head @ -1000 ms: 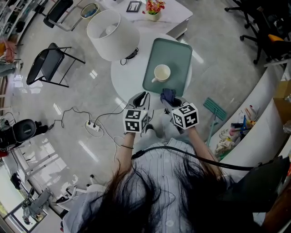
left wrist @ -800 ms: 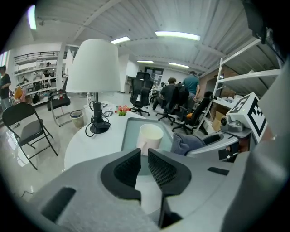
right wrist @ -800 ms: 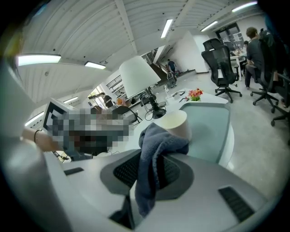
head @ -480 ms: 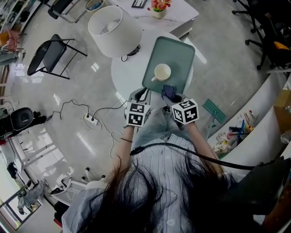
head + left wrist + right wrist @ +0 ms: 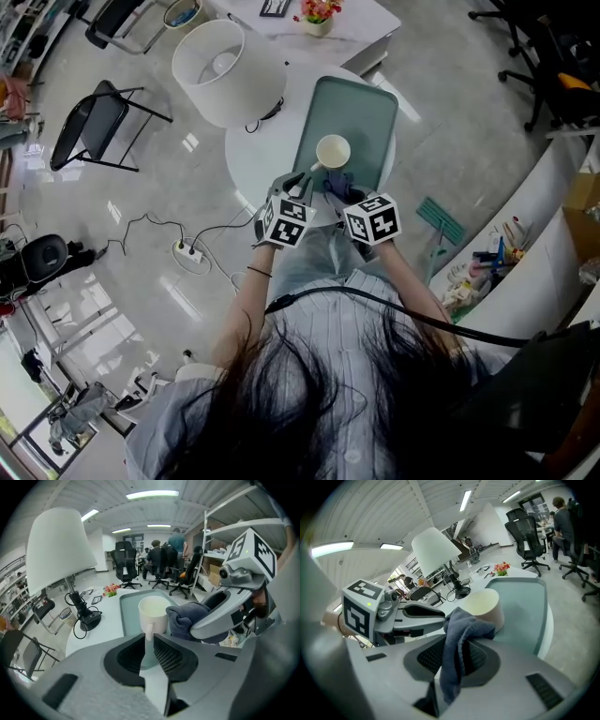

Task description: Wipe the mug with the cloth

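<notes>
A cream mug [image 5: 333, 151] stands on the green tray [image 5: 361, 98], its handle toward me. My left gripper [image 5: 302, 184] has its jaws drawn close together on the mug's handle [image 5: 149, 629]. My right gripper [image 5: 337, 190] is shut on a blue-grey cloth [image 5: 463, 627], which hangs over its jaws just short of the mug [image 5: 485, 605]. In the left gripper view the cloth [image 5: 187, 617] bunches against the mug's [image 5: 153, 611] right side, under the right gripper [image 5: 220, 616].
The tray lies on a round white table [image 5: 251, 159]. A lamp with a big white shade [image 5: 225, 70] stands at the table's left, its black base [image 5: 88, 618] and cable beside the tray. A power strip [image 5: 187, 251] and a folding chair [image 5: 94, 131] are on the floor.
Both grippers have moved forward onto the tray. The left jaws have reached the mug's handle, and the cloth in the right gripper has come up beside the mug.
</notes>
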The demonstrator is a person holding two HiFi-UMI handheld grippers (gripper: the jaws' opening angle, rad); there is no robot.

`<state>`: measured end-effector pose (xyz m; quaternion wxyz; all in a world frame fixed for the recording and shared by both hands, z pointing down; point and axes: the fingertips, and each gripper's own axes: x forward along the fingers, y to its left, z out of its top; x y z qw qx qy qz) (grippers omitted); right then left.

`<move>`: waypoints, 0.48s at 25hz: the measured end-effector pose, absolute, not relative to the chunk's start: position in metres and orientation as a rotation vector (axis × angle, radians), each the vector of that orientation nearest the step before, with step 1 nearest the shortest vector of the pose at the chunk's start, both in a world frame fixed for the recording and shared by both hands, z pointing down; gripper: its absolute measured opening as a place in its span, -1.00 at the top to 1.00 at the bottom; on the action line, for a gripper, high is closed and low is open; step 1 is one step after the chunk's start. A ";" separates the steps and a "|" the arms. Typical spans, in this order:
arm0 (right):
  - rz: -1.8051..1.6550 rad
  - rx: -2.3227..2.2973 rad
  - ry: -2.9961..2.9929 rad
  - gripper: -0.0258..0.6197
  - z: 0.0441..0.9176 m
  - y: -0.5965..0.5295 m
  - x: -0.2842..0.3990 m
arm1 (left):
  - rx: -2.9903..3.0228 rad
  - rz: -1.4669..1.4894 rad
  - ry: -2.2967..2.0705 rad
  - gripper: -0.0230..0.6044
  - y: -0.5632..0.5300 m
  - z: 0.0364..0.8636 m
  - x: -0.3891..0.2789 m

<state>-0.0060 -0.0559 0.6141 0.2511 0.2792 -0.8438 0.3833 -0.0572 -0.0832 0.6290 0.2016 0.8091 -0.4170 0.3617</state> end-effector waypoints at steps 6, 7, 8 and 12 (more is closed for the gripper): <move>1.058 0.743 -2.231 0.65 0.626 -0.061 -0.018 | 2.299 1.114 -1.067 0.74 -0.091 0.644 -0.063; 1.083 0.751 -2.213 0.65 0.629 -0.062 -0.019 | 2.307 1.130 -1.052 0.73 -0.092 0.646 -0.063; 1.110 0.761 -2.198 0.65 0.630 -0.063 -0.020 | 2.314 1.144 -1.036 0.72 -0.092 0.648 -0.062; 1.186 0.787 -2.170 0.65 0.633 -0.068 -0.024 | 2.339 1.175 -0.976 0.69 -0.091 0.652 -0.054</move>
